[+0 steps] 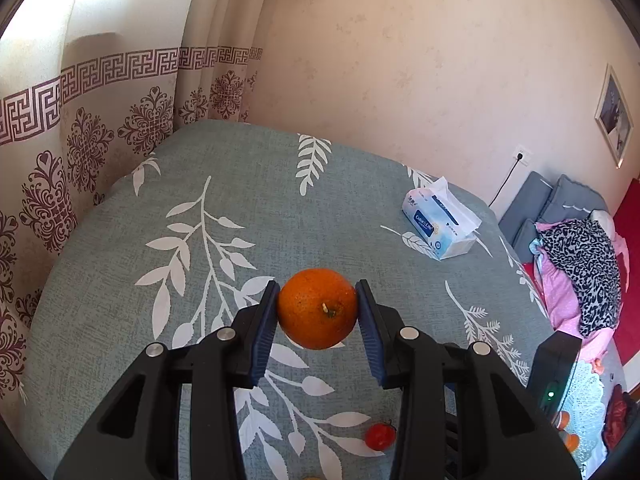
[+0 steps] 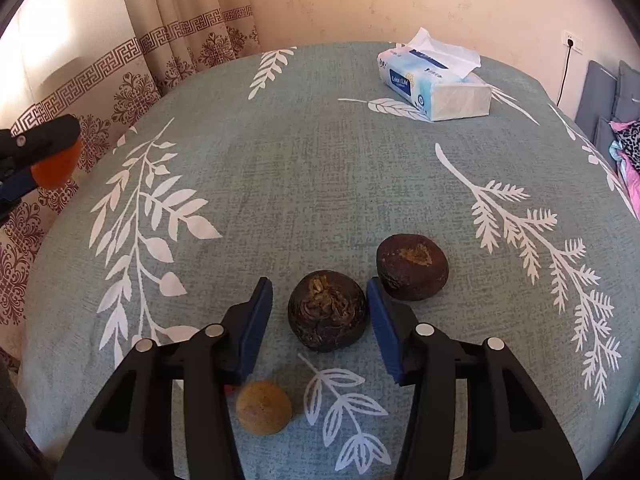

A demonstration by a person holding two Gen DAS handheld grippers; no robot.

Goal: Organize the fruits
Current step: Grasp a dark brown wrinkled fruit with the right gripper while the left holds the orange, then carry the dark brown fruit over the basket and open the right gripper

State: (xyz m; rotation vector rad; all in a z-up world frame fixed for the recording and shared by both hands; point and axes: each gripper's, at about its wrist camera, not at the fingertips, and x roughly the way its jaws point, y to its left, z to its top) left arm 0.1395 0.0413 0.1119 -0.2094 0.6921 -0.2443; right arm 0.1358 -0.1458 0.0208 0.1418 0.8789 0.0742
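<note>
Now, through my left wrist camera, my left gripper (image 1: 318, 308) pinches an orange (image 1: 317, 307) between its blue pads, one pad pressed to each side, the stem end turned toward the lens. The orange hangs clear above the grey-green tablecloth (image 1: 120, 280) with its white leaf print. Below it, near the bottom edge, a small red fruit (image 1: 380, 436) lies on the cloth; it may be a cherry tomato, though the view there is too warped to be sure. Farther back on the right sits a tissue pack (image 1: 440, 226), its blue label reading "Color Life". Behind the table are a patterned curtain (image 1: 80, 140) and a cream wall (image 1: 400, 60).

Through my right wrist camera, my right gripper (image 2: 320, 312) straddles a dark, wrinkled round fruit (image 2: 327, 310) resting on the cloth. The right-hand pad sits just at the fruit's side, the left-hand pad stands off with cloth showing between, so I am not squeezing it. A second dark fruit (image 2: 412, 266) lies just beyond and to the right, close to the first. A tan round fruit (image 2: 263, 407) lies nearer the lens, partly under my left finger. The tissue pack (image 2: 434, 84) shows the same "Color Life" wording, with smaller print I cannot read. At the far left edge my left gripper (image 2: 40, 156) shows with the orange (image 2: 56, 168) in it.
</note>
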